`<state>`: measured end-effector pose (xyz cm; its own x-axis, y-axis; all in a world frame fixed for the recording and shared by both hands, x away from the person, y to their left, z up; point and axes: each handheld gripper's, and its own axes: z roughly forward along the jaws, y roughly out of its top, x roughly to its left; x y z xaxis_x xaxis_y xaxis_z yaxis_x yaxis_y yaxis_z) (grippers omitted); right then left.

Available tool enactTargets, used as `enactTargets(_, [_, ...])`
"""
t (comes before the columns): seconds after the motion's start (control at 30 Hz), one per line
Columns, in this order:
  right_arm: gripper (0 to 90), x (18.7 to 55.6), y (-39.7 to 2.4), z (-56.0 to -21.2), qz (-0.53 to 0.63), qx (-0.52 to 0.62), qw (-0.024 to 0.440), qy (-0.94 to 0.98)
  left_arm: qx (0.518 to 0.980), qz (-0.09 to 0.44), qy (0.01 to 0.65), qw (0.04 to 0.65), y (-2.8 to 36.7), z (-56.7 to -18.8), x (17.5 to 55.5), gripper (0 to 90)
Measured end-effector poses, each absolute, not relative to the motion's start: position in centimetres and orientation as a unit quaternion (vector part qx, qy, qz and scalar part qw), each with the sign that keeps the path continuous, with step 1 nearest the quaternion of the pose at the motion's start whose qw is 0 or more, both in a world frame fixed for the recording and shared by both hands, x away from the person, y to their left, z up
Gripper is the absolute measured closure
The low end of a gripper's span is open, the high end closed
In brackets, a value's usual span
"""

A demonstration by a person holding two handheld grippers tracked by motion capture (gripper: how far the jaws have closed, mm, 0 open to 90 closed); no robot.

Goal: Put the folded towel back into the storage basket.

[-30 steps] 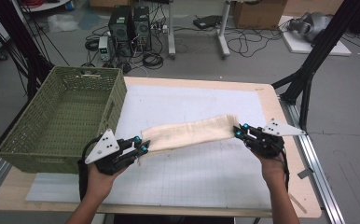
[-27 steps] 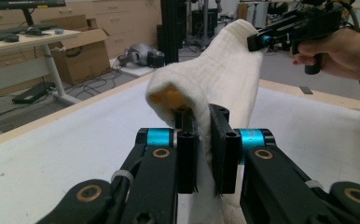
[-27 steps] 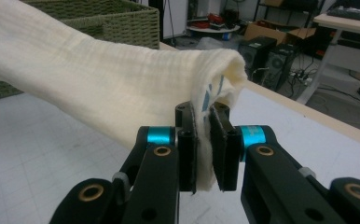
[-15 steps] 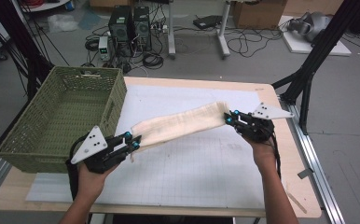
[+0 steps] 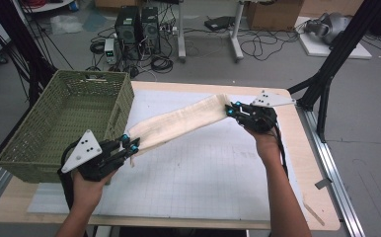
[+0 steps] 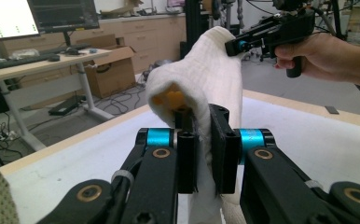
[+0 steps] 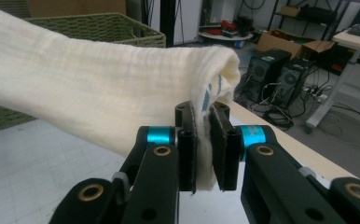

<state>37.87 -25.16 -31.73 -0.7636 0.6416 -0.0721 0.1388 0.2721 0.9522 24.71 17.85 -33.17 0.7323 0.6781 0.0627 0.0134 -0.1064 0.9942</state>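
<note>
Now: green basket [image 5: 65, 123] at table's [image 5: 218, 197] left. Left tongs [image 5: 132, 144] just beside basket, clamped on cream towel [image 5: 183, 121] end. Towel spans rightward, off table, sagging little. Right tongs [image 5: 230, 109] pinch far end. Judged soft, light, limp; best gripped at ends.

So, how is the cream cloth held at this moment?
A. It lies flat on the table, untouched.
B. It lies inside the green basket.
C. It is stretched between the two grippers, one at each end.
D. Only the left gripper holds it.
C: the cream cloth spans from the left gripper to the right gripper, each shut on one end, beside the green wicker basket, not in it.
</note>
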Motion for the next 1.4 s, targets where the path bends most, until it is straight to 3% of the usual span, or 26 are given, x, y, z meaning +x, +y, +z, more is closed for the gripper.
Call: enactTargets(1.4, [81.7, 45.0, -13.6, -28.3, 0.552, 0.214, 0.212, 0.778, 0.653, 0.321, 0.312, 0.610, 24.1, -32.2, 23.2, 82.4])
